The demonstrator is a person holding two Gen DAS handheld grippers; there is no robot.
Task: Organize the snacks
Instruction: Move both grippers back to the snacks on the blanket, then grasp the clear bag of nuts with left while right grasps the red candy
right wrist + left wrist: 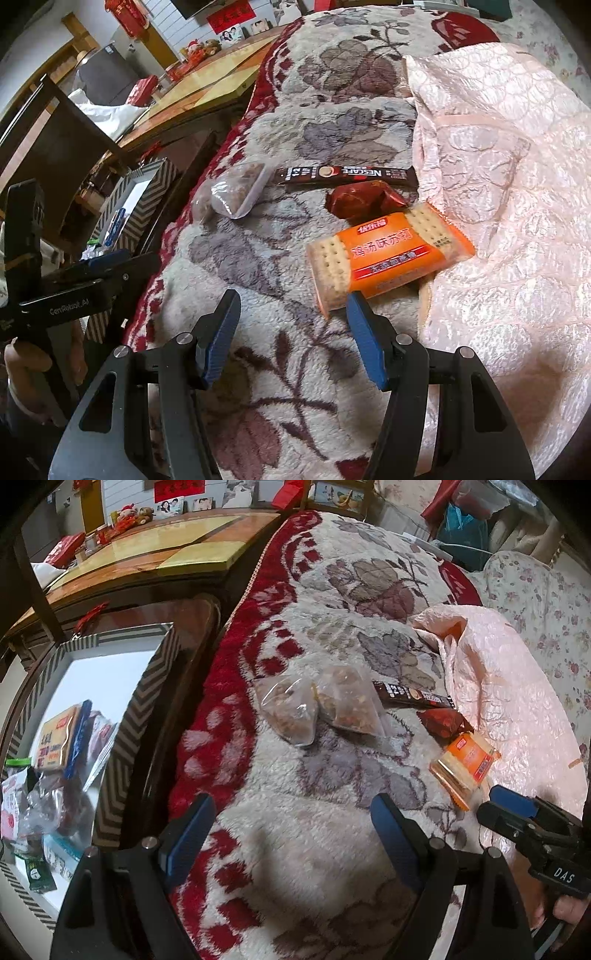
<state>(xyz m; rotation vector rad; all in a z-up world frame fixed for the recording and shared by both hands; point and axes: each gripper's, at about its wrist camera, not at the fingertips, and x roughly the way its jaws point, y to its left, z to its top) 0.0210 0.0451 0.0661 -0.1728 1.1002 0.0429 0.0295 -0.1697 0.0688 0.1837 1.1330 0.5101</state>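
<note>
Covering most of both frames, the blanket (295,369) carries the loose snacks. At lower left of the left wrist view I see the box (122,746), already holding packets. At centre lie two nut bags (317,709), a coffee stick (347,174) and a red candy (360,203). I hold my right gripper (291,334) wide open and empty, just short of the cracker pack (388,254). My left gripper (291,834) is likewise spread, gripping nothing.
</note>
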